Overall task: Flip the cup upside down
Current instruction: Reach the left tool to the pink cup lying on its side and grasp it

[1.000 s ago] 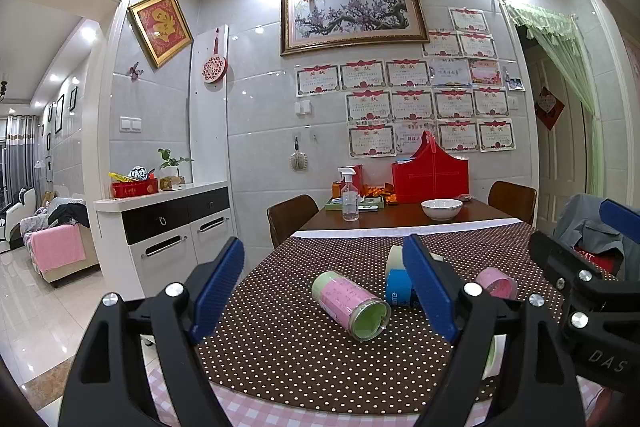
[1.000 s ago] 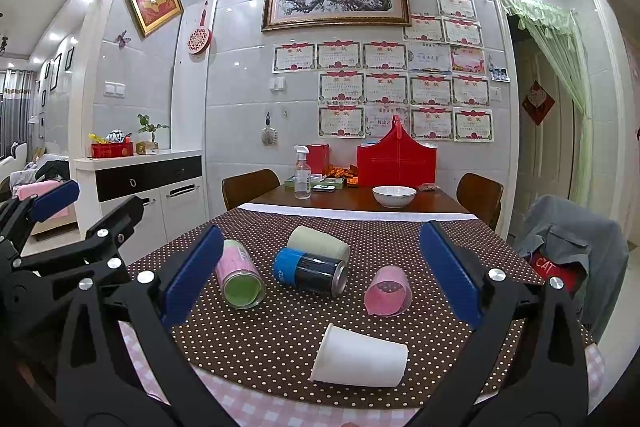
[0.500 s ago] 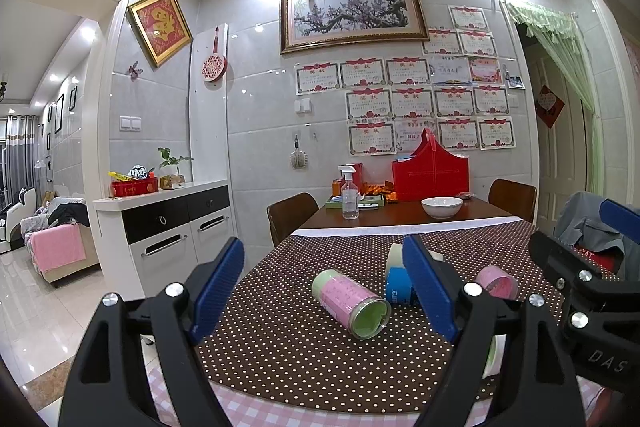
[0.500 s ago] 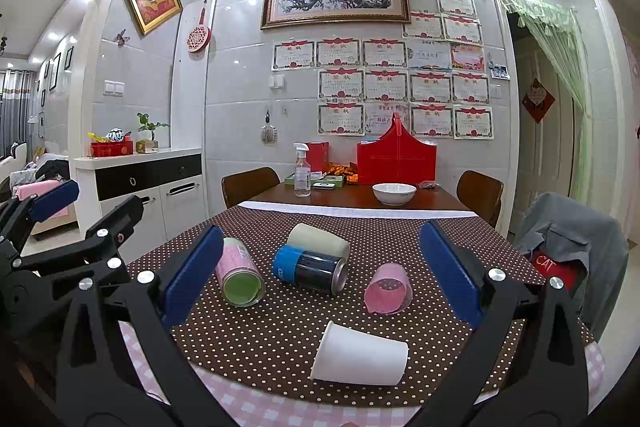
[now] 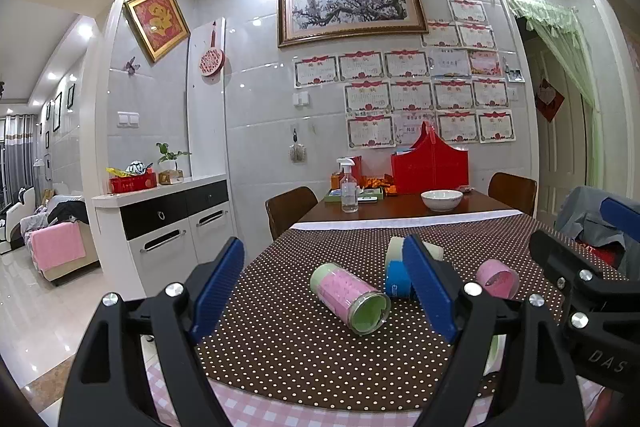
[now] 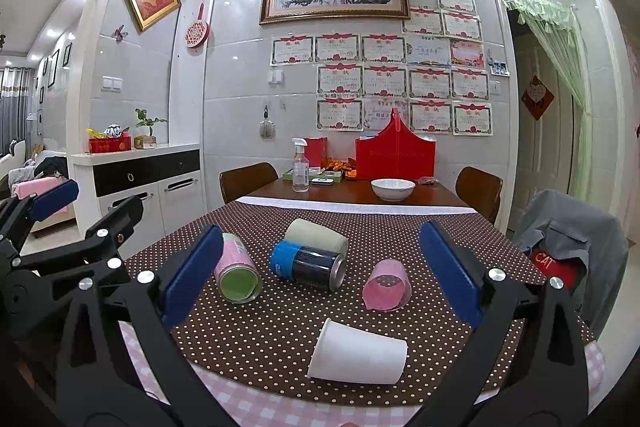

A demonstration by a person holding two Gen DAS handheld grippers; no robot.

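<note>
A brown cloth (image 6: 280, 331) with white polka dots covers the table, over a pink-and-white checked cloth (image 6: 288, 407) at the near edge. A white cup (image 6: 358, 357) lies nearest. Behind it are a pink cup (image 6: 386, 287) with a dotted pattern inside, a can (image 6: 308, 265) that is black with a blue band, a pink tin (image 6: 236, 267) with a green inside, and a cream cup (image 6: 316, 237). Both sets of fingers (image 6: 450, 275) have blue pads on black frames. Farther back, bare dark-brown wood (image 6: 352, 197) holds a white bowl (image 6: 393, 189) and a red bag (image 6: 394, 155).
</note>
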